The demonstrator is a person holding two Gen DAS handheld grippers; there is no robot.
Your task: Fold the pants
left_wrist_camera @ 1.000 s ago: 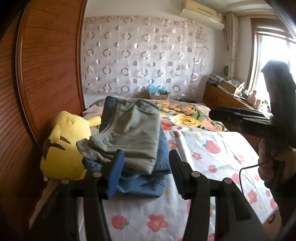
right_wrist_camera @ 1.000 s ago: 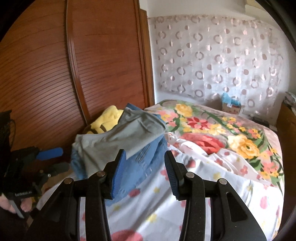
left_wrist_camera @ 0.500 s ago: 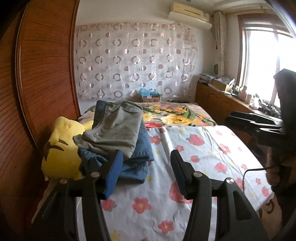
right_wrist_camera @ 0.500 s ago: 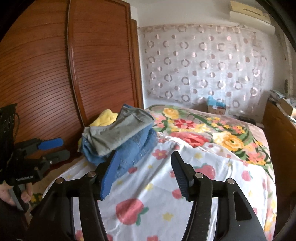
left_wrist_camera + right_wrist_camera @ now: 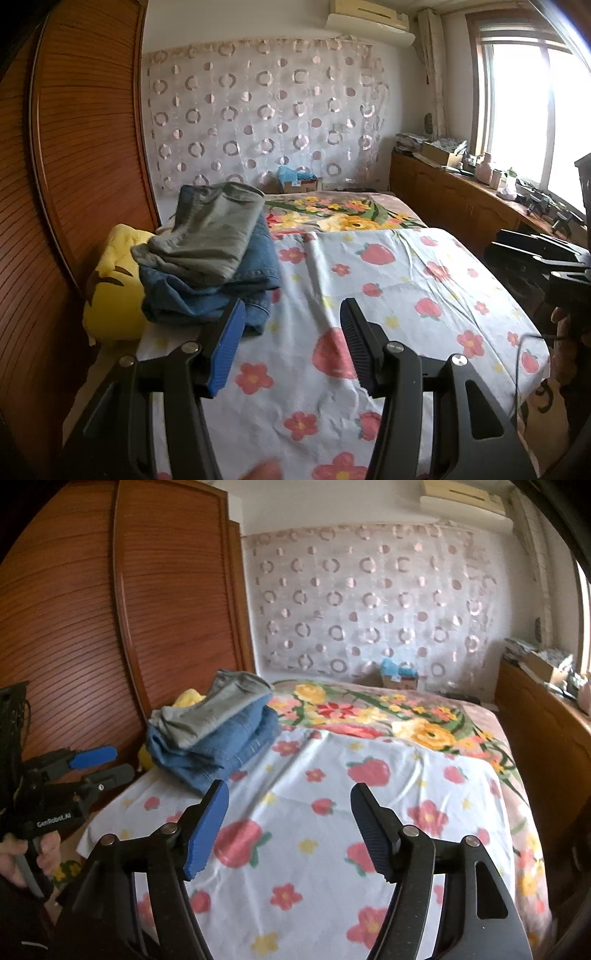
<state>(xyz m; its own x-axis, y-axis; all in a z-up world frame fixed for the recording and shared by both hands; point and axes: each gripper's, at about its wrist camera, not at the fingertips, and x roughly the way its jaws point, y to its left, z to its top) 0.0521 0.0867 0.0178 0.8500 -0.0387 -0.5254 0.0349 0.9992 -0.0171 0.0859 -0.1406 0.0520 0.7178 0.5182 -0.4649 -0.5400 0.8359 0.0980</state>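
Folded grey-green pants [image 5: 207,236] [image 5: 218,709] lie on top of folded blue jeans [image 5: 236,284] [image 5: 225,746], stacked at the left side of the flower-print bed sheet [image 5: 388,295] [image 5: 369,812]. My left gripper [image 5: 291,332] hangs open over the sheet, just in front of the stack, nothing between its fingers. My right gripper [image 5: 288,812] is further back over the sheet; its jaws are opening and hold nothing. Each gripper also shows at the edge of the other's view: the right gripper [image 5: 535,254] and the left gripper [image 5: 92,760].
A yellow plush toy [image 5: 114,288] lies left of the stack against the wooden wardrobe [image 5: 74,147]. A floral blanket [image 5: 388,716] covers the far part of the bed. A wooden cabinet [image 5: 461,199] with clutter runs along the window side.
Both grippers have drawn back from the clothes stack, which now sits farther away and to the left. The right gripper's jaws stand wider than before.
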